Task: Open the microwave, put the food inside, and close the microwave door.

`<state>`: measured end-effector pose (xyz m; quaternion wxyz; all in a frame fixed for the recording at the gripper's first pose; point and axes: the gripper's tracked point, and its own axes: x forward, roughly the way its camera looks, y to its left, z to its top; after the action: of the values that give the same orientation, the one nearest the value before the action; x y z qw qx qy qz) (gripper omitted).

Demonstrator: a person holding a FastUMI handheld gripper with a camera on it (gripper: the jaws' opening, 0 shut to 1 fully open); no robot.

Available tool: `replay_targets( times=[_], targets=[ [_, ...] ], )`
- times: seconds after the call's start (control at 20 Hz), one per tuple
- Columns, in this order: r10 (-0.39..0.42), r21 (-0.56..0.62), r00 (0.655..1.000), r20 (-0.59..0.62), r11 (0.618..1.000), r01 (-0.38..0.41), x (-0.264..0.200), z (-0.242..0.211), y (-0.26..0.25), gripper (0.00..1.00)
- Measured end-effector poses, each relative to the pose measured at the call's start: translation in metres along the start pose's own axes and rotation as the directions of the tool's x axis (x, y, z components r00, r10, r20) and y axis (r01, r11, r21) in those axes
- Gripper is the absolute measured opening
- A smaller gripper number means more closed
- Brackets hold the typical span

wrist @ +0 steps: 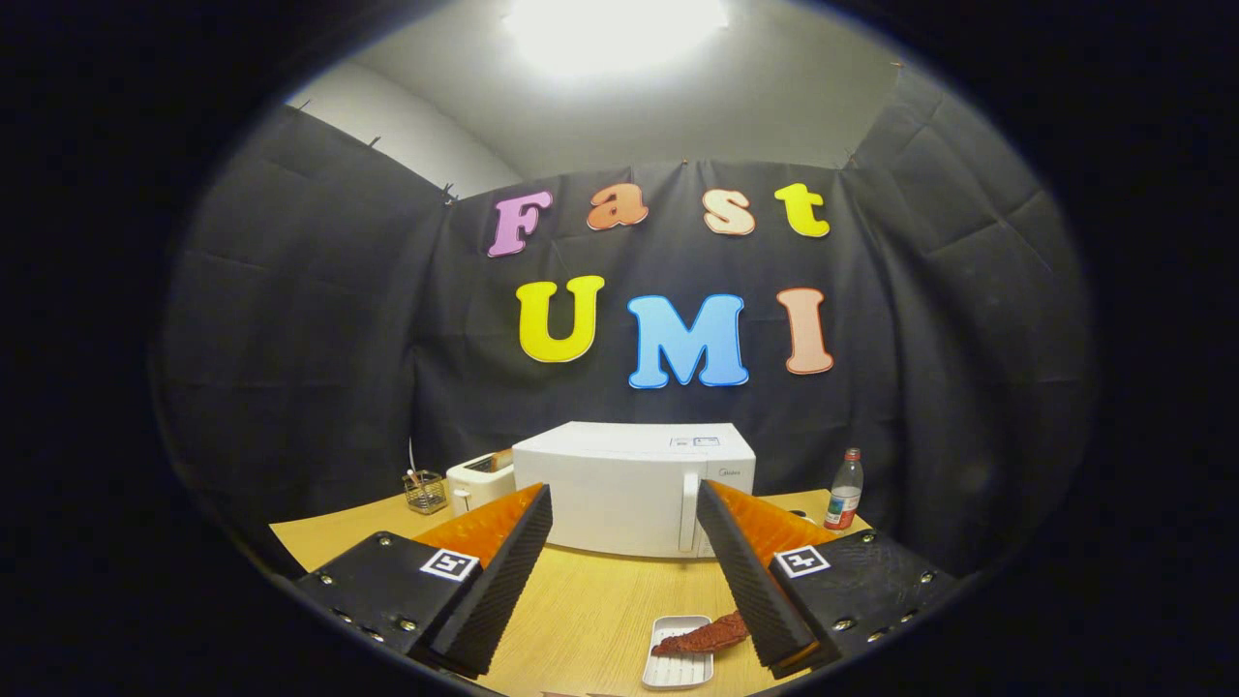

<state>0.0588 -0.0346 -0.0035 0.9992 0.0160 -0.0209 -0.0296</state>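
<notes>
Two fingers: spread wide apart on the gripper point(624, 542), nothing held, nothing touched, raised above the table point(590, 610).
Microwave: white box point(634, 484) at the far edge of the table, straight ahead beyond the fingers and framed in the gap between them; door shut.
Door handle: pale vertical bar point(689, 511) on the right part of the front, long axis upright, lying just inside the right finger's tip as seen from here.
Food: reddish-brown strip point(702, 637) on a small white ribbed tray point(678, 668), near the table's near edge, low between the fingers and closer to the right one; right end of the strip hidden behind that finger.
Food axis: long axis roughly across the line of the fingers, tilted a little, rising toward the right finger.
Other things: white toaster point(479, 481) just left of the microwave, small wire holder point(425, 492) further left, clear bottle with red label point(844, 492) toward the far right corner.
Step in hand: judged as the very start; door not yet opened, food not yet moved.
Key relation: handle ahead and slightly right of the centre line, well beyond the fingertips; forward reach with a small shift right likely needed so the upright bar falls between the fingers.
Risk: fingers passing over the tray on the way forward; low travel could clip the food.
</notes>
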Motion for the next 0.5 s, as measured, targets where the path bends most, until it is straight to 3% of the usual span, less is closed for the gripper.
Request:
replay_targets(
  times=[0.5],
  targets=[
    [-0.086,-0.026,0.995,-0.056,0.996,0.085,0.105,-0.042,-0.025,0.95]
  ],
)
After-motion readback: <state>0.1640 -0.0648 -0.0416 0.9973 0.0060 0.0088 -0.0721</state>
